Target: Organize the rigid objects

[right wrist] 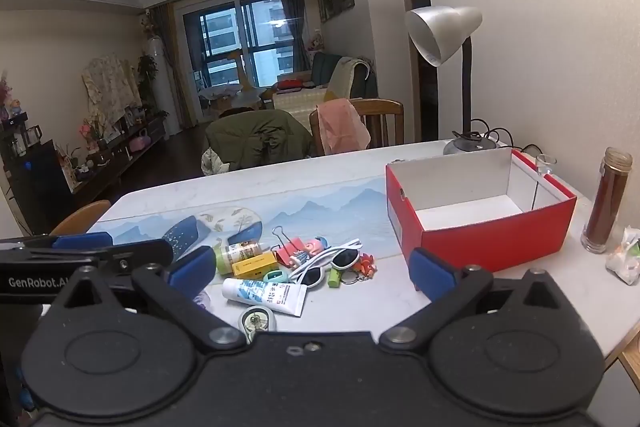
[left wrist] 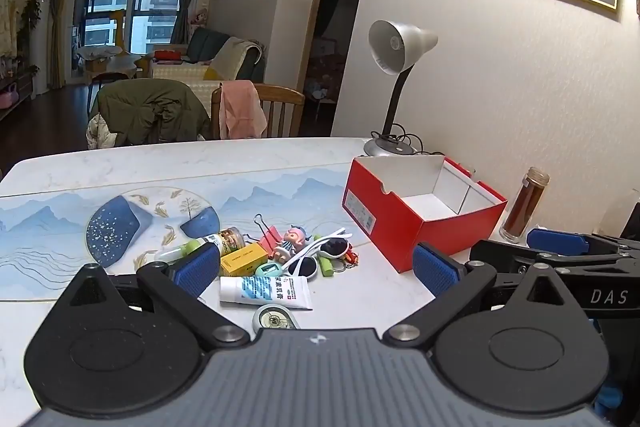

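Note:
A heap of small items lies on the table: a white tube [left wrist: 266, 291] [right wrist: 265, 295], a yellow box [left wrist: 243, 259] [right wrist: 254, 263], white sunglasses [left wrist: 320, 253] [right wrist: 332, 261], a small figurine [left wrist: 291, 242], red binder clips [right wrist: 290, 249], a green-capped bottle [right wrist: 236, 254] and a round tin [left wrist: 274, 318]. An empty red box [left wrist: 416, 213] [right wrist: 476, 215] stands to the right. My left gripper [left wrist: 316, 273] hovers open just before the heap, holding nothing. My right gripper [right wrist: 312, 273] is also open and empty, beside the left one.
A silver desk lamp [left wrist: 394, 47] [right wrist: 444, 31] stands behind the red box by the wall. A tall brown jar [left wrist: 524, 205] [right wrist: 608, 203] is right of the box, with a white wrapper [right wrist: 626, 261] near it. Chairs with clothes [left wrist: 160, 109] stand at the far edge.

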